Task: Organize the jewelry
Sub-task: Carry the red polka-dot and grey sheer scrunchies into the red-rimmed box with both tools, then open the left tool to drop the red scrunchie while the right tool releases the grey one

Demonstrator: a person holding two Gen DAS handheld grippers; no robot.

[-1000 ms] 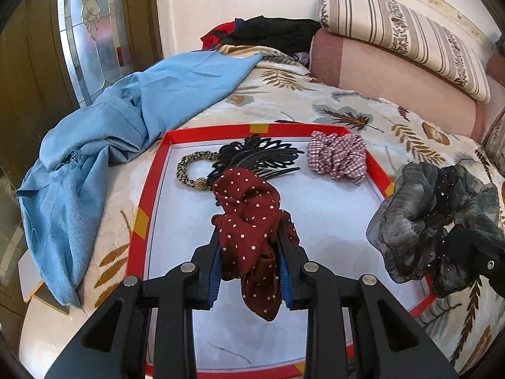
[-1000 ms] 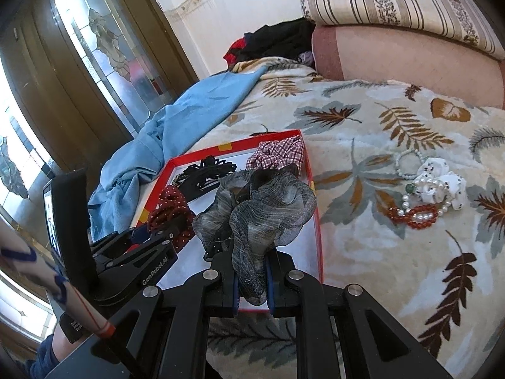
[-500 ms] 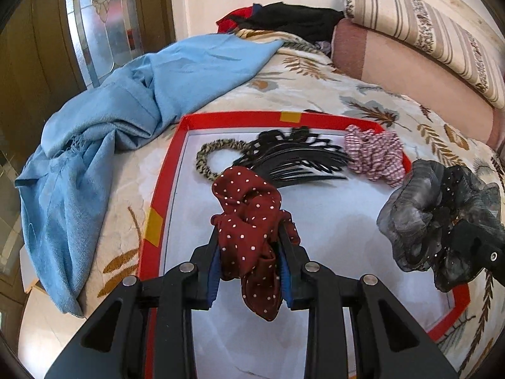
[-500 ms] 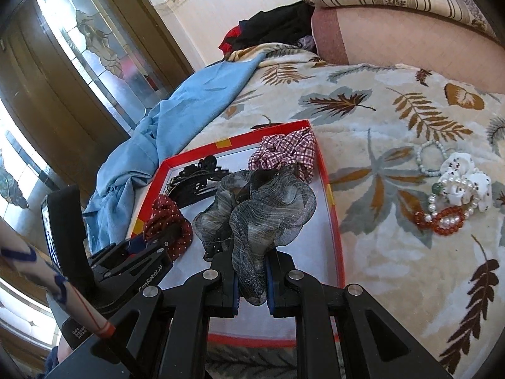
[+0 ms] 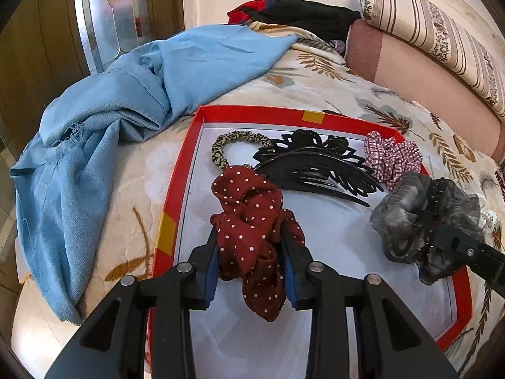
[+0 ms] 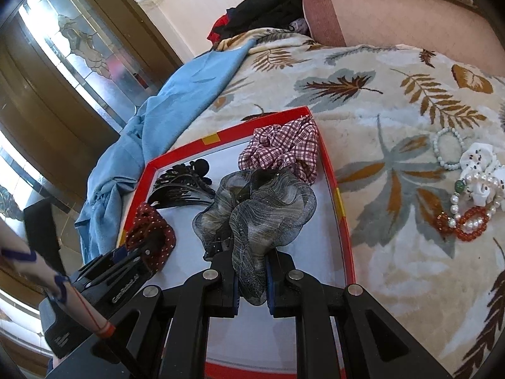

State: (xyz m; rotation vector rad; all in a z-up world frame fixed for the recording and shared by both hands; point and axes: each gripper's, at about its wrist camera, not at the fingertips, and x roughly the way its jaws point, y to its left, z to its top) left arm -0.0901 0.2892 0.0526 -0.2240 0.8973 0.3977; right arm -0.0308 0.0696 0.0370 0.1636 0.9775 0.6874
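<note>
Both scrunchie-gripping tools lower over red-rimmed tray on leaf-patterned bedspread.

we see only part of the red-rimmed tray: its near edge is hidden behind the left tool in the left wrist view. the leopard-print hair tie is partly covered by the dotted red scrunchie and by the black hair claw. in the right wrist view the grey scrunchie hides part of the checked scrunchie. we cannot count the bracelets tangled at the right edge, where the white scrunchie is cut off. the striped pillow runs out of frame.
</note>
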